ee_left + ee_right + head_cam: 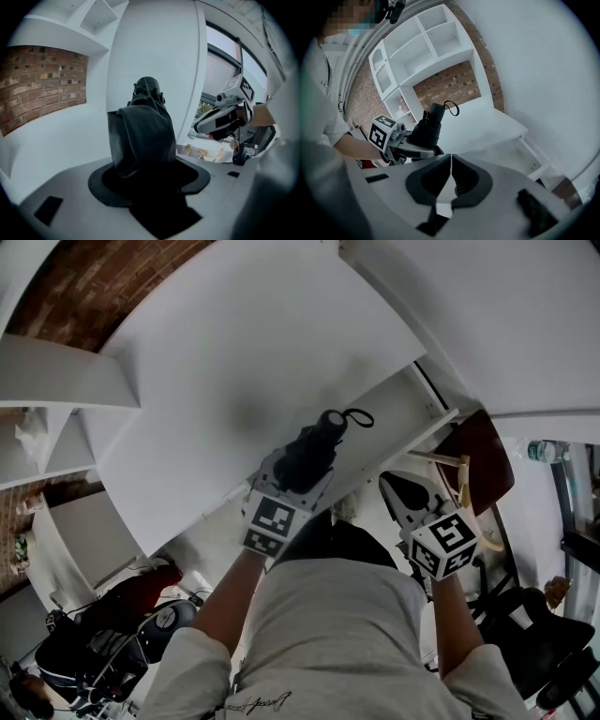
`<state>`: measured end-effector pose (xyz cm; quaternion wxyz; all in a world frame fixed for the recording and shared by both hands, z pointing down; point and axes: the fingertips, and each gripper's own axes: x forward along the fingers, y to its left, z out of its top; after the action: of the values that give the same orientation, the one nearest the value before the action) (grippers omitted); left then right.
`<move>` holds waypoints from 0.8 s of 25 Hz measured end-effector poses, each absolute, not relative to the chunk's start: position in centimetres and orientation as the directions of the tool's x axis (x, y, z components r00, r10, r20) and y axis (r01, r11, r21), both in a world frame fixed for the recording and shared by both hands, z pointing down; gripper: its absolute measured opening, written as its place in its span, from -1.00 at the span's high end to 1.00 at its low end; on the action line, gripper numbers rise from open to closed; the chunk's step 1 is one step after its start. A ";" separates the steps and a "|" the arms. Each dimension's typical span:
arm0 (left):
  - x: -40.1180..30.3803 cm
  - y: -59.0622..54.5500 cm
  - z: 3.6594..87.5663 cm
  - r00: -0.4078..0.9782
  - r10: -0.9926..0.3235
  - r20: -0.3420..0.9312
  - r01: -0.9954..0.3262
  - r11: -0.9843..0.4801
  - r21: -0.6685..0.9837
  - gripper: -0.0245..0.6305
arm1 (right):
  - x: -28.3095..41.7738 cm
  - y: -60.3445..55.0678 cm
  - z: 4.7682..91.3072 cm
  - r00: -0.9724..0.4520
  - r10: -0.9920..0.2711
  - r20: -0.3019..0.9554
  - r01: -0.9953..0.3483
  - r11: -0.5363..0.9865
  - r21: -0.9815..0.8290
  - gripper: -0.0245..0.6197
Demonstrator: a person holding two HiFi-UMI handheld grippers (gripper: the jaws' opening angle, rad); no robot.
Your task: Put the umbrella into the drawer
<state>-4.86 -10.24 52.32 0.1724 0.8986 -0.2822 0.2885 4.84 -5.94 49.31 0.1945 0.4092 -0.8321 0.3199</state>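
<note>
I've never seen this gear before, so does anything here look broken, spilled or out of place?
Nothing stands out. The left gripper holds the folded black umbrella, strap loop hanging loose, near the open drawer; nothing looks spilled or damaged.

light grey short-sleeved shirt (328, 634), white left hand-held gripper (298, 470) and right hand-held gripper (450, 169), black-and-white marker cubes (272, 523)

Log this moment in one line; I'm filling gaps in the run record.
left gripper: shut on umbrella | right gripper: shut, empty | drawer: open, umbrella not yet inside
</note>
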 end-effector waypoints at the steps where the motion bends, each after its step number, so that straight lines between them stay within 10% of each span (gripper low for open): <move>1: -4.8 -10.2 52.5 0.673 -0.405 0.619 -0.605 -0.782 0.147 0.10 | 4.9 -5.8 49.4 -0.587 -0.556 0.588 -0.807 0.455 -0.375 0.83; 20: -3.9 -10.0 57.7 0.653 -0.337 0.678 -0.567 -0.811 0.142 0.10 | 5.2 -4.8 51.5 -0.566 -0.545 0.619 -0.823 0.421 -0.381 0.83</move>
<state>-3.85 -9.98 57.72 0.1736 0.8924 -0.2533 0.3306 5.15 -4.79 51.50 0.2056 0.4183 -0.8174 0.3385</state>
